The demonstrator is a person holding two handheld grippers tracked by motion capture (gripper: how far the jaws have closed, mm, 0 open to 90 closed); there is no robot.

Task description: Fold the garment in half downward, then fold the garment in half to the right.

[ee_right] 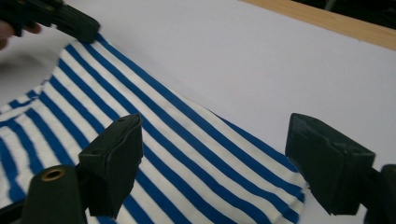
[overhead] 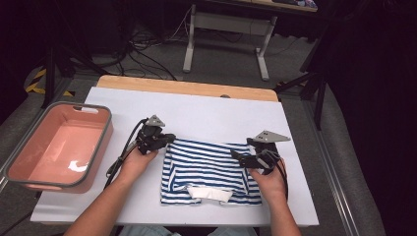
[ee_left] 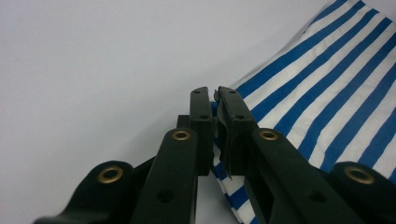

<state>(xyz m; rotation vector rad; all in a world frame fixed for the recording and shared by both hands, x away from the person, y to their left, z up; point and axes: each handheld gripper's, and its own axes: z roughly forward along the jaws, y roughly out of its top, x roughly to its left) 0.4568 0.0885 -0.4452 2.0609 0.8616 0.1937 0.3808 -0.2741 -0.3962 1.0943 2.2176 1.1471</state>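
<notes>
High view: left claw (overhead: 169, 138) pinches striped shirt (overhead: 206, 164); right claw (overhead: 239, 156) released above it.

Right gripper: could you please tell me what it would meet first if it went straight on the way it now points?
Probably the striped shirt lying just beyond its open fingers, then the white table.

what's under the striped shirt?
The white table cover runs under the folded blue-and-white striped shirt on all sides. The shirt's lower layers and anything beneath them are covered. The left claw pinches its far corner.
</notes>
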